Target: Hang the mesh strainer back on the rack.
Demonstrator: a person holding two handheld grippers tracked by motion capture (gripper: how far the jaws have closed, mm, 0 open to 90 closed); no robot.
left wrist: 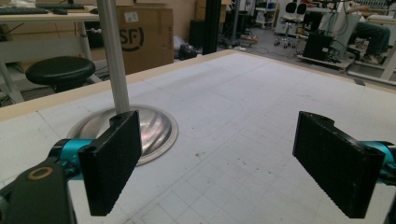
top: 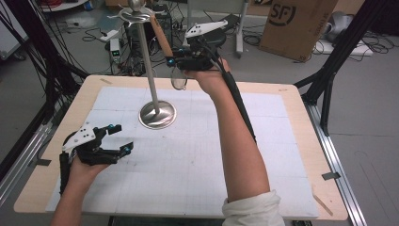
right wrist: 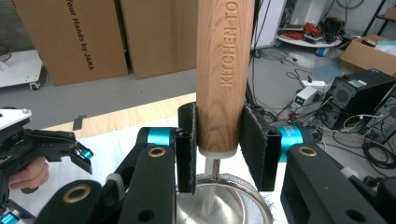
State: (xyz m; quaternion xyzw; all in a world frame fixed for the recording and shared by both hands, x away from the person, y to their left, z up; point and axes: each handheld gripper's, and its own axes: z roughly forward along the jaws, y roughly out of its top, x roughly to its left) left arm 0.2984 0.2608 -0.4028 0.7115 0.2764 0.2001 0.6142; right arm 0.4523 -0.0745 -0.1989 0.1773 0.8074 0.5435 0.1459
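Note:
A metal stand with a round base [top: 157, 114] and a tall pole [top: 147, 56] rises from the white mat, topped by hooks [top: 135, 14]. My right gripper [top: 175, 61] is raised beside the pole, shut on the wooden handle [top: 161, 35] of a small mesh strainer; the mesh bowl [top: 179, 81] hangs below the jaws. In the right gripper view the handle [right wrist: 222, 70] stands upright between the pads, the mesh bowl [right wrist: 224, 205] beneath. My left gripper [top: 120, 138] rests low at the mat's left, open and holding nothing. In the left gripper view the stand's base [left wrist: 154, 128] lies just ahead.
The white gridded mat [top: 188, 155] covers a wooden table [top: 301, 122]. Beyond the far edge stand a cardboard box [top: 294, 23], a black stool [left wrist: 60, 72] and tangled cables on the floor. Black frame posts [top: 348, 42] flank the table.

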